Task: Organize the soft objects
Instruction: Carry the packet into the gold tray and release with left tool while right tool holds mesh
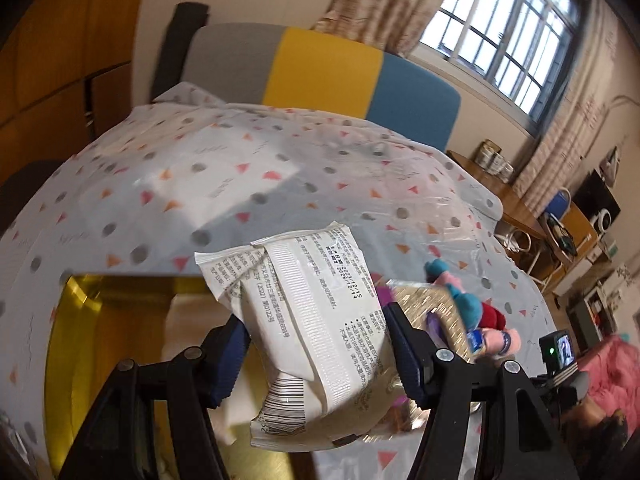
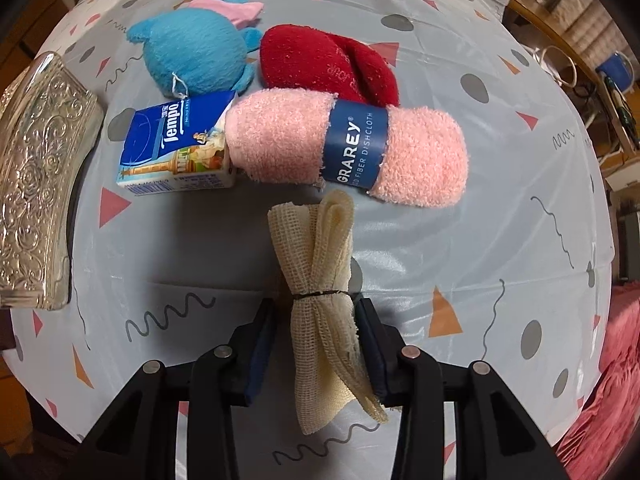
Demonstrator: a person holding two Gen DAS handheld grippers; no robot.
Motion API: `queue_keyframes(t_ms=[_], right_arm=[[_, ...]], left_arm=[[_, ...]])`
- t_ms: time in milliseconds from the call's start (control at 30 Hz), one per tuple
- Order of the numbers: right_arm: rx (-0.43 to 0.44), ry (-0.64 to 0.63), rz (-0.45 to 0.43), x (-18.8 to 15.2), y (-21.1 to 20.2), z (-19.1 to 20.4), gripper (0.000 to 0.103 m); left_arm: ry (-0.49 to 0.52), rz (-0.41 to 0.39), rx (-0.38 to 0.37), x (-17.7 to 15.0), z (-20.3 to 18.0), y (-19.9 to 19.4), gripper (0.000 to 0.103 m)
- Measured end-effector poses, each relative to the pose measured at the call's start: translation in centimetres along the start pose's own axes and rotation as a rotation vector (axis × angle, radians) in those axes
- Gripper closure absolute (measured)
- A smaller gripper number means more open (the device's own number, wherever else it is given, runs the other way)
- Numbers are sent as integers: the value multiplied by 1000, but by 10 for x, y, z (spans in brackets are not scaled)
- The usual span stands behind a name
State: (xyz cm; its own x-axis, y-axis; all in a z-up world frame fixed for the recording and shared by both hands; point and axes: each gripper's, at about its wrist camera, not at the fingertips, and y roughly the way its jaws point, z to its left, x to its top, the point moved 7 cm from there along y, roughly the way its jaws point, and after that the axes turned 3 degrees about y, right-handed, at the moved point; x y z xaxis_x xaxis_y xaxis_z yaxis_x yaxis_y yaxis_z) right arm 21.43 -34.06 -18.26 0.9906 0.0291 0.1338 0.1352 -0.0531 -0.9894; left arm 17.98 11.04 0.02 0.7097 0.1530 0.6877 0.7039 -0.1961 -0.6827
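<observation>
My left gripper (image 1: 316, 356) is shut on a white soft packet (image 1: 312, 300) with printed text and a barcode, held in the air above a gold box (image 1: 120, 340). In the right wrist view my right gripper (image 2: 316, 350) points down at the table, open, with a cream mesh cloth bundle (image 2: 320, 264) tied by a black band lying between its jaws. The right pad touches the bundle; a narrow gap shows at the left pad. Beyond it lie a pink dishcloth roll (image 2: 280, 140), a blue tissue pack (image 2: 172, 148), a blue plush toy (image 2: 192, 52) and a red cloth (image 2: 320, 64).
A silver embossed box (image 2: 36, 184) stands at the table's left edge. The table wears a pale cloth with triangles and dots (image 2: 500, 240). A grey, yellow and blue chair back (image 1: 320, 68) stands behind it. Pink bedding (image 2: 616, 360) lies off the right edge.
</observation>
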Motion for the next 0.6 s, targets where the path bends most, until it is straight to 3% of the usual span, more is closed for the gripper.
queue_keyframes(t_ms=[400,600], right_arm=[[-79,34,-24,-7,0,27,72],[-128,61,-53,-13,-4,43,78]], left_arm=[[-188,-1,93,-83,111,-54,37],[-283,-23,167,-104,175,-76,37]])
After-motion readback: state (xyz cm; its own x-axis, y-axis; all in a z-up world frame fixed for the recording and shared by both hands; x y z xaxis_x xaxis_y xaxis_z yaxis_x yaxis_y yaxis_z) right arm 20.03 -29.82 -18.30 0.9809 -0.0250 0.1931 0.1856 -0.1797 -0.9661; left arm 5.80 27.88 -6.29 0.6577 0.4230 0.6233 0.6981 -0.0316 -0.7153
